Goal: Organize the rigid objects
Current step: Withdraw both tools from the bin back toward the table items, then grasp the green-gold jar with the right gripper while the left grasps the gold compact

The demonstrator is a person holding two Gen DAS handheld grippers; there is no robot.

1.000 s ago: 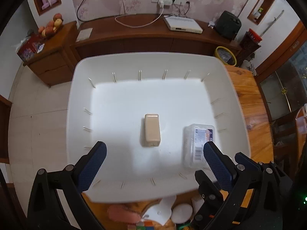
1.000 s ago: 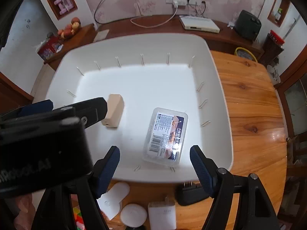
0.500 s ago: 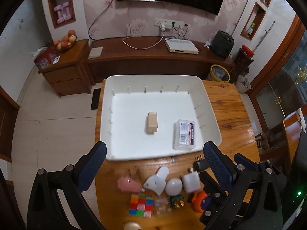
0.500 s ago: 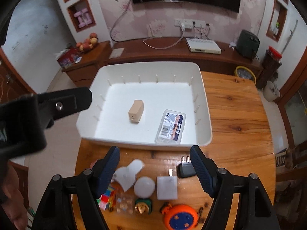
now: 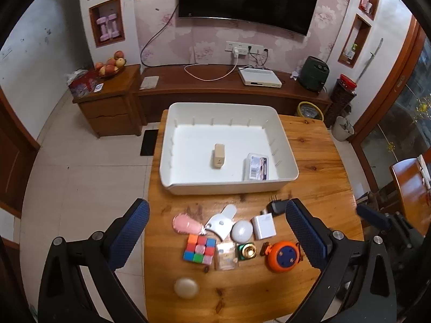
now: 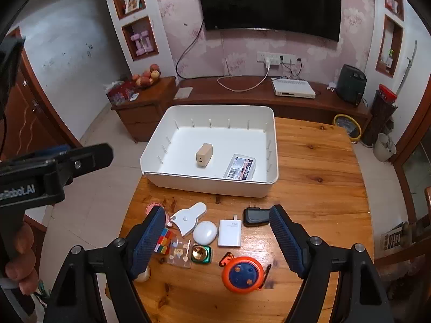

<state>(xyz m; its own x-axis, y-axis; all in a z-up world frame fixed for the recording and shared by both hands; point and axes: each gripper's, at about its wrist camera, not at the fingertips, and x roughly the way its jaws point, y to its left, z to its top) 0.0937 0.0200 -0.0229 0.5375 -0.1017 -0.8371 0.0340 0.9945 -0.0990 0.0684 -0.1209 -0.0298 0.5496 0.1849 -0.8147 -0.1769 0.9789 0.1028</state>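
Observation:
A white bin point(image 5: 229, 185) stands at the far side of the wooden table point(image 5: 317, 161). In it lie a beige block point(image 5: 218, 155) and a clear labelled box point(image 5: 257, 166). In front of the bin lie a pink brush point(image 5: 186, 223), a colour cube point(image 5: 200, 248), a white charger point(image 5: 265, 226), a black plug point(image 5: 278, 206), an orange reel point(image 5: 282, 256) and a round soap point(image 5: 186, 288). My left gripper point(image 5: 216, 207) hangs open and empty above these. My right gripper point(image 6: 216, 212) is high over the same row, its jaws opening with nothing between them.
A white scraper point(image 6: 190, 216), a white oval case point(image 6: 205, 232), a small clear box point(image 6: 180, 253) and a green-gold tin point(image 6: 200, 253) also lie in the row. A hand point(image 6: 18, 258) holds the left gripper. A wooden chair point(image 5: 409, 185) stands at the right.
Both grippers drew back and rose from just above the bin, so the whole table and the row of loose objects came into view. The right jaws stand slightly wider.

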